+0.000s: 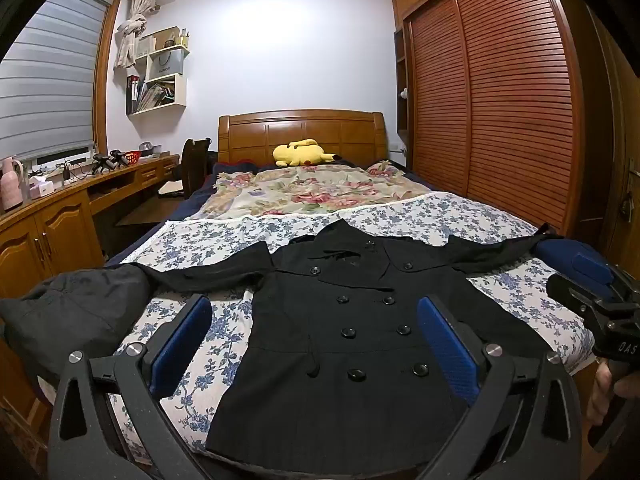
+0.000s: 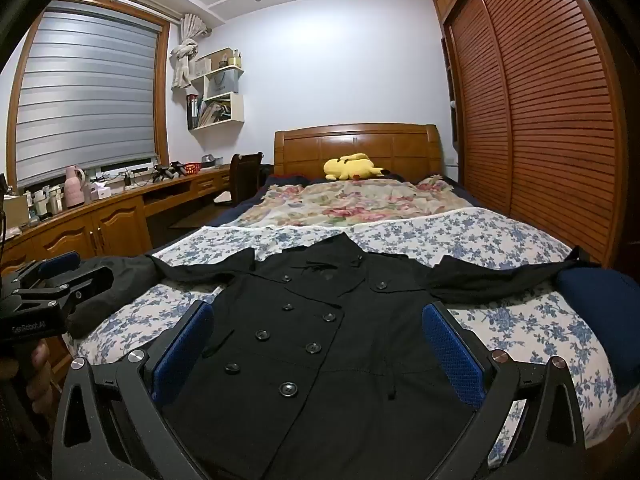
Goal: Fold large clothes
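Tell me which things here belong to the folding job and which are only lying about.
For the job:
- black coat, spread flat, sleeves out
- bed under it
- left hand-held gripper, open
- right hand-held gripper, open

Lying about:
- yellow plush toy by the headboard
- floral blanket
- dark jacket at the bed's left edge
- blue cushion
- pink flask on the desk

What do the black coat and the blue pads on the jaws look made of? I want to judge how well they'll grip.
Black coat: seemingly a matte woven cloth, perhaps wool blend, with a faint pinstripe and glossy, probably plastic buttons. Blue pads: dimpled, matte surface, likely rubber or soft plastic.
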`<state>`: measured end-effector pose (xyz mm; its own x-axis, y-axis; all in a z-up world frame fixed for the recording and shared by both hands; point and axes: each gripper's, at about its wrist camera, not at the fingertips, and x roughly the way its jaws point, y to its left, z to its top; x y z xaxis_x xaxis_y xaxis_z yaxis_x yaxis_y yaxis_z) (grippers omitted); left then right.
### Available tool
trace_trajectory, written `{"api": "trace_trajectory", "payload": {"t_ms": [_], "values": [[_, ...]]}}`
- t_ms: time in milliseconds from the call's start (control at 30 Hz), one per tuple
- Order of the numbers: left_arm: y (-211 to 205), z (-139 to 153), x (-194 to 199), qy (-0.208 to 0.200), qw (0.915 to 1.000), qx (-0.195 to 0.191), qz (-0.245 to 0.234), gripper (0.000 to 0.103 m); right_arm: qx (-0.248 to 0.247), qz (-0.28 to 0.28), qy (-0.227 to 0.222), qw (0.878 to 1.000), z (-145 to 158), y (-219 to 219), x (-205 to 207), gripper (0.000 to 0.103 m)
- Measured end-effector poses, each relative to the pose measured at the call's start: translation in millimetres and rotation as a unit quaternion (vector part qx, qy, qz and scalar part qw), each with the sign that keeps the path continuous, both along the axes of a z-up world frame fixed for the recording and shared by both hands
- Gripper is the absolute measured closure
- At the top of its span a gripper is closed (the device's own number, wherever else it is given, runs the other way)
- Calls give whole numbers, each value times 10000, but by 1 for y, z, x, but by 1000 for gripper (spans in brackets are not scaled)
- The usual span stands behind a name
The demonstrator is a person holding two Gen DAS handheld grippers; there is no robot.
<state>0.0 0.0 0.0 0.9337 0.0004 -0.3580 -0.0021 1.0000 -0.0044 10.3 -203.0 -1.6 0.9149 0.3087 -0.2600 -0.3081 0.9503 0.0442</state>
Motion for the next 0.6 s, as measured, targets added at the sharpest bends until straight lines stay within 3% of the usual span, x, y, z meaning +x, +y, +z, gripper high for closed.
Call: {"api": "trace_trajectory", "payload": {"t_ms": [600], "values": [[0, 0, 0, -5, 10000, 29, 3, 0, -17, -8, -34, 10000, 0, 0, 0, 0]]}}
